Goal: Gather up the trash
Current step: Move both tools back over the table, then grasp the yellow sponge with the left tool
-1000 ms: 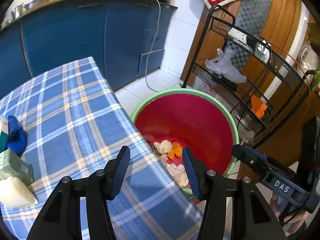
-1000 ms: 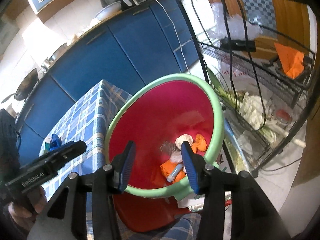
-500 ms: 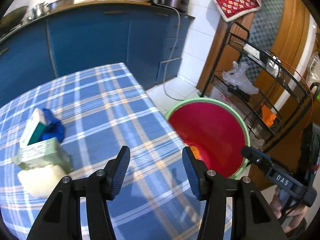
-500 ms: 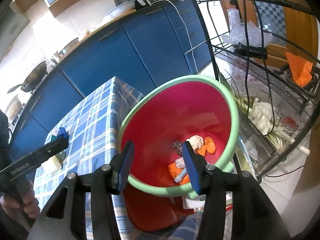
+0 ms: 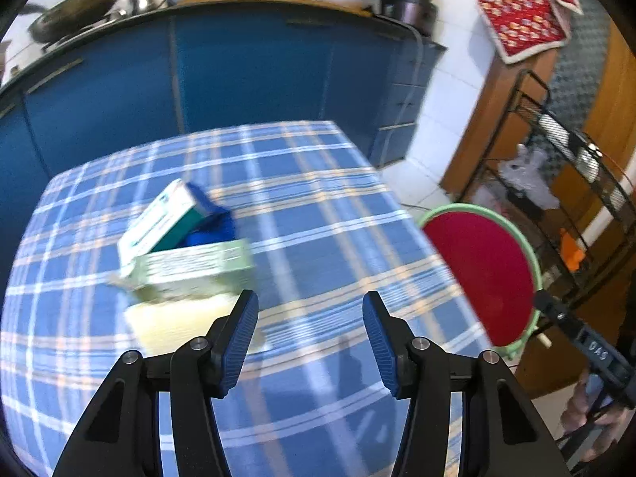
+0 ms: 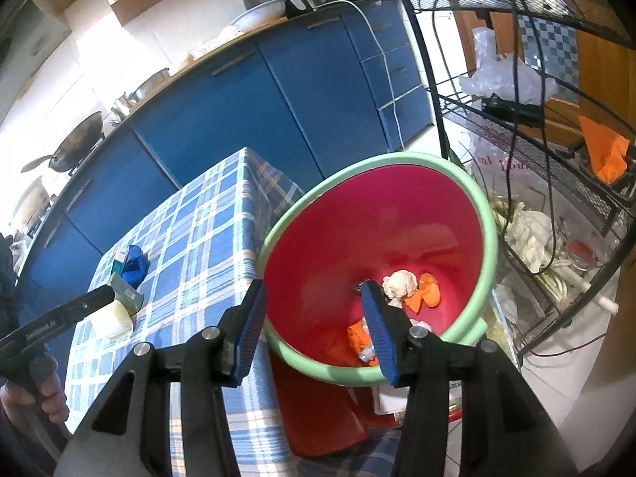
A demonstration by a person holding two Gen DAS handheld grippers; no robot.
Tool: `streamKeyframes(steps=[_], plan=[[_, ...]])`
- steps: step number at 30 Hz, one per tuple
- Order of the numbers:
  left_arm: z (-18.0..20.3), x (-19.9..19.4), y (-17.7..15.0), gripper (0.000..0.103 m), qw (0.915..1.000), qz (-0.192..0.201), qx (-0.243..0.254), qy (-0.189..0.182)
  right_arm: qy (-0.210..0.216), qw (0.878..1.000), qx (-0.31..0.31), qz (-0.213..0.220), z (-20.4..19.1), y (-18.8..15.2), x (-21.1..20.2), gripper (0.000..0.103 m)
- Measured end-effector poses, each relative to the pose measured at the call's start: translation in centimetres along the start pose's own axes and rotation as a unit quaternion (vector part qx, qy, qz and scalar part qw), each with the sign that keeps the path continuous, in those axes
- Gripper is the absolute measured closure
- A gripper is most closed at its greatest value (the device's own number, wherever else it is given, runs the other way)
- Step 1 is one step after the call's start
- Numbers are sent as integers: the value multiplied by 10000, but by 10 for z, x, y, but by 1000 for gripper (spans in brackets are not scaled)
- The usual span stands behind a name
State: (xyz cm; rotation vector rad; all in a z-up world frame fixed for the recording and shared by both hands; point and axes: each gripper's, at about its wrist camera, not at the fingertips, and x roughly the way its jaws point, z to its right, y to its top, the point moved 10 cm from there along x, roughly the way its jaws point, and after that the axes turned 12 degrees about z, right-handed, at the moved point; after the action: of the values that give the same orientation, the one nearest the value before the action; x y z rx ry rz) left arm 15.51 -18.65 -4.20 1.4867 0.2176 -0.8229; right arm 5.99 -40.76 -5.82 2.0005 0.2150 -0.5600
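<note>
- Left tool (image 5: 310, 332) is hanging released over the checked desk (image 5: 318, 214) — box print (image 5: 190, 264) blurred.
- Right tool (image 6: 312, 320) — released, hovering above the red bin (image 6: 377, 234); "DAS" is showing on its body.

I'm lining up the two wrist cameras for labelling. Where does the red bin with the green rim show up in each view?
Left wrist view: the red bin sits at the right, past the table's edge, partly cut off by the checked tablecloth.
Right wrist view: the bin fills the centre, crumpled trash at its bottom.
Shared landmark: the green-and-white boxes on the tablecloth.
</note>
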Motion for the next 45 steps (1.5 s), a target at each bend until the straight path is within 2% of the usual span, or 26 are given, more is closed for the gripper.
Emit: streamKeyframes(steps=[7,11,17,24,28,39,42,45], plan=[[-44,-7,-6,46,9993,-9,-170,328,45,9999,-99,-69,-19,-6,7,51],[-65,-6,-9,37,9986,-19,-321,414,62,9998,-148,-104,-31,-8,11,51],[-84,1,-17,35,9978,-126,-437,477,65,9996,-248,-84,-47,-9,12,51],[-86,14,-23,35,9980,-250,-420,392,90,9994,-297,-155,-60,-13,17,50],[-93,21,-26,32,9973,-274,-576,368,112,9991,-361,-178,-66,-14,18,50],[-96,33,-28,32,9915,-237,-1263,-224,150,9985,-465,-245,-78,-20,21,50],[-92,34,-28,47,9885,-254,-1423,-453,164,9983,-488,-261,-82,-21,21,50],[-92,33,-27,54,9879,-238,-1451,-487,183,9981,-526,-276,-87,-21,22,50]])
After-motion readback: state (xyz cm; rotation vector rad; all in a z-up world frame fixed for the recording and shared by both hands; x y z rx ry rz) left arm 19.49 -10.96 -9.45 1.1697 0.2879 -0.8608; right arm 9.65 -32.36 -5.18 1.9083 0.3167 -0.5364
